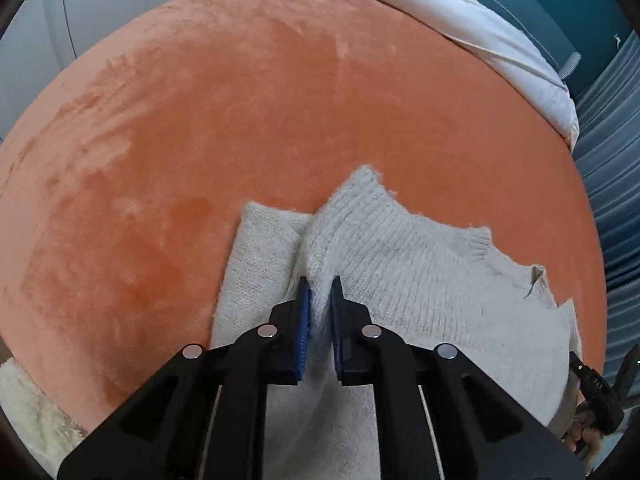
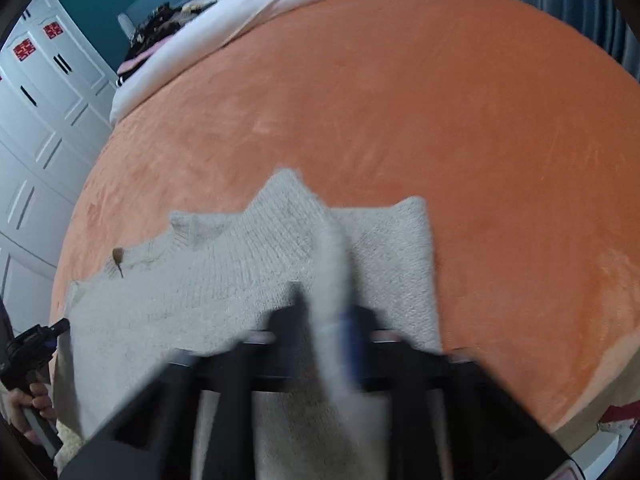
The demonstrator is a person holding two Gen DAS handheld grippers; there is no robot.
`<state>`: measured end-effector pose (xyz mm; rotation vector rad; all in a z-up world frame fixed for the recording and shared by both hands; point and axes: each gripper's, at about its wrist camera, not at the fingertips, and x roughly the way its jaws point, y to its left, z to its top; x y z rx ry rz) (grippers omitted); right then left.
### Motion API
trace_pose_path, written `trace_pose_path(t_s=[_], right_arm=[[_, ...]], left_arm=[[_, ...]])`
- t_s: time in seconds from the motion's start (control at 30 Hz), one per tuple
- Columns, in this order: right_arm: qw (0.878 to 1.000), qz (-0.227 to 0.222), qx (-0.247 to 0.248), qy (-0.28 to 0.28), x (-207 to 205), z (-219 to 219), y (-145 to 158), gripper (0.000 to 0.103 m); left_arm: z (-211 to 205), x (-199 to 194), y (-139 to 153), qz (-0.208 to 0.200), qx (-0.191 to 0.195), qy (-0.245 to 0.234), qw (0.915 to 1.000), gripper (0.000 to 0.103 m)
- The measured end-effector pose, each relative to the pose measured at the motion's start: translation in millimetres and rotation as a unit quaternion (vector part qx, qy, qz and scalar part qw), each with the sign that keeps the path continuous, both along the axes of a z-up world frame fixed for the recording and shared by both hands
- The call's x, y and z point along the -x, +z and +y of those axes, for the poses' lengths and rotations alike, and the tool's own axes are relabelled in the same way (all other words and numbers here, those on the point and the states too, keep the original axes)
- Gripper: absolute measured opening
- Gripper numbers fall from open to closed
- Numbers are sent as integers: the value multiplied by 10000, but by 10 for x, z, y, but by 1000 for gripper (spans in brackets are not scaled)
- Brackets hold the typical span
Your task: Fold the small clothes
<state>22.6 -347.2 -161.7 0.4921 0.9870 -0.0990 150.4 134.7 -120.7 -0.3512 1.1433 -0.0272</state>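
A cream knitted sweater [image 1: 400, 264] lies on an orange velvet bed cover [image 1: 240, 120]. My left gripper [image 1: 319, 292] is shut on a raised fold of the sweater at its left shoulder, with knit pinched between the blue pads [image 1: 304, 320]. In the right wrist view the same sweater [image 2: 200, 292] spreads to the left. My right gripper [image 2: 324, 304], blurred by motion, is shut on a raised ridge of the sweater's right side. The collar with a brown tag [image 2: 118, 256] lies at the left. Both sleeves lie flat beyond the folds.
A white duvet [image 1: 480, 28] lies at the bed's far end, with dark clothes [image 2: 160, 28] beside it. White wardrobe doors [image 2: 36, 120] stand on one side and blue curtains [image 1: 612, 200] on the other. The other gripper's handle and hand [image 2: 32, 360] show at each view's edge.
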Motion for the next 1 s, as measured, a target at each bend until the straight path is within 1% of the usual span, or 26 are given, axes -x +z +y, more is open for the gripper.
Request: trace_pose_path(t_s=[0.03, 0.07, 0.1, 0.13, 0.17, 0.23, 0.27, 0.3, 0.33, 0.37, 0.4, 0.43, 0.47, 0.5, 0.57, 0.6, 0.63, 0.67, 0.7, 0.73, 0.8, 0.83, 0.9, 1.0], right_arm=[[9989, -459, -90, -22, 73, -35, 213, 7], [9977, -666, -96, -98, 135, -48, 342, 7], [9962, -847, -122, -186, 195, -109, 426, 7], [9954, -901, -152, -276, 220, -185, 413, 6], [9972, -626, -180, -362, 177, -283, 234, 6], [9987, 245, -238, -391, 47, -408, -277, 6], [9982, 364, -306, -363, 40, -426, -447, 5], [9982, 251, -349, -413, 68, -424, -405, 5], [9977, 48, -469, -489, 102, -412, -251, 5], [9969, -224, -567, -499, 136, -391, -100, 5], [9962, -452, -582, -470, 167, -357, 48, 5], [9960, -606, -503, -434, 155, -325, 152, 5], [9961, -645, -437, -404, 133, -303, 164, 5], [9975, -430, -383, -404, 73, -319, 44, 5], [9980, 353, -339, -404, -48, -366, -382, 5], [9974, 363, -469, -411, -34, -394, -482, 2], [9969, 255, -543, -505, 1, -412, -416, 3], [9964, 154, -574, -609, 49, -404, -268, 7], [9966, 3, -516, -637, 106, -361, -122, 14], [9974, -189, -303, -632, 198, -284, 66, 17], [9980, -412, -29, -475, 370, -110, 302, 21], [9983, -488, 29, -330, 490, 16, 390, 23], [9989, -476, -55, -4, 575, 262, 441, 23], [9957, -290, -348, 809, 764, 838, 385, 23]], left_arm=[[3, 10, 56, -120, 25, -1, 9999, 9], [12, 9, 115, -227, 2, -41, 9997, 9], [30, -7, 121, -243, -48, -44, 9997, 8], [58, -30, 66, -190, -71, -20, 9998, 8], [88, -59, -9, -103, -80, 36, 9999, 8], [135, -109, -187, -13, -28, 164, 9999, 8], [141, -124, -204, -54, -78, 183, 9998, 8], [120, -137, -174, -87, -123, 180, 9997, 8], [118, -130, -112, -109, -79, 194, 9997, 8], [124, -109, -11, -220, 95, 204, 9995, 8], [110, -94, 77, -366, 173, 153, 9991, 8], [88, -80, 137, -482, 94, 63, 9988, 8], [59, -93, 152, -531, -49, -40, 9986, 8], [28, -138, 101, -453, -211, -110, 9987, 8], [27, -224, -111, -163, -313, -107, 9993, 8], [44, -232, -165, -103, -357, -72, 9993, 8], [67, -208, -179, -132, -348, -39, 9993, 8], [73, -172, -133, -189, -330, -11, 9993, 9], [74, -126, -44, -250, -273, -2, 9993, 11], [68, -58, 51, -351, -255, -44, 9990, 12], [18, 146, 236, -617, -351, -134, 9974, 15], [-20, 246, 320, -693, -400, -209, 9966, 15], [-133, 439, 437, -768, -359, -413, 9955, 15], [-434, 762, 482, -719, -59, -817, 9940, 15]])
